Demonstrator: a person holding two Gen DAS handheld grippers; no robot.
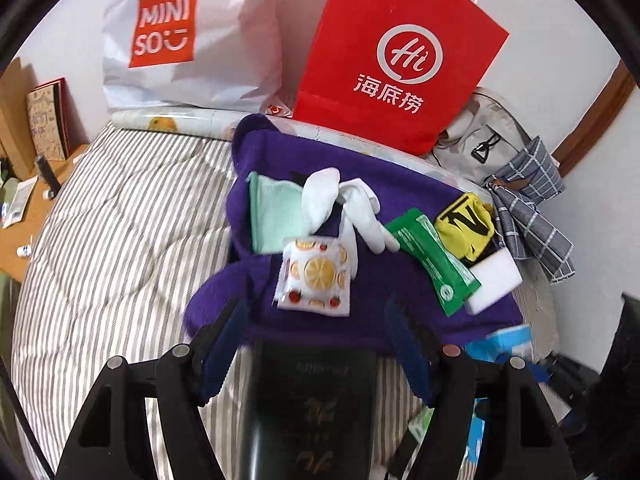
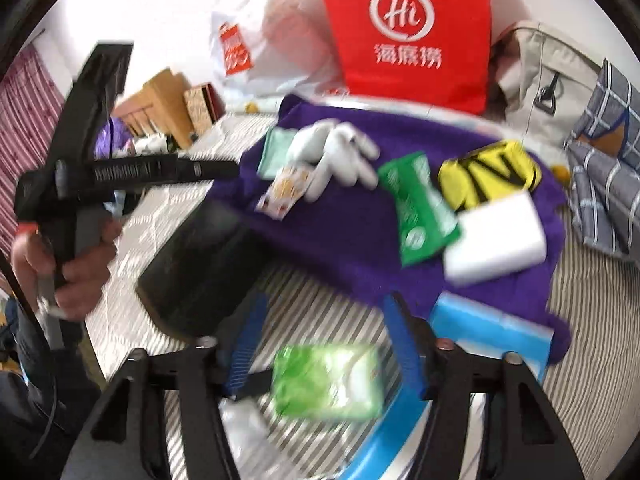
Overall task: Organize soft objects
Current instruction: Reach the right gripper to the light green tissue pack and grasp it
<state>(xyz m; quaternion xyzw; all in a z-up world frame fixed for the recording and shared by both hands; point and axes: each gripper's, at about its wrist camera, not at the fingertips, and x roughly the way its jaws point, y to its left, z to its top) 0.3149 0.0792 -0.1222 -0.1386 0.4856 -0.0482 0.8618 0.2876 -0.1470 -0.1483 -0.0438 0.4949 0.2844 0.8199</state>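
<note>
A purple cloth (image 1: pixel 400 280) lies on the striped bed, also in the right wrist view (image 2: pixel 340 240). On it lie an orange-print packet (image 1: pixel 316 276), white gloves (image 1: pixel 352 204), a mint cloth (image 1: pixel 272 216), a green wipes pack (image 1: pixel 434 256), a yellow-black item (image 1: pixel 466 226) and a white sponge (image 1: pixel 494 280). My left gripper (image 1: pixel 316 344) is open above a black box (image 1: pixel 316 412), just short of the orange-print packet. My right gripper (image 2: pixel 324 332) is open over a light green pack (image 2: pixel 328 384), with the white sponge (image 2: pixel 496 236) ahead on the right.
A red bag (image 1: pixel 400 56) and a white MINISO bag (image 1: pixel 180 36) stand at the back wall. A grey backpack (image 1: pixel 484 140) and checked cloth (image 1: pixel 528 208) lie on the right. A blue pack (image 2: pixel 492 332) lies by the right finger. A wooden desk (image 1: pixel 24 216) is left.
</note>
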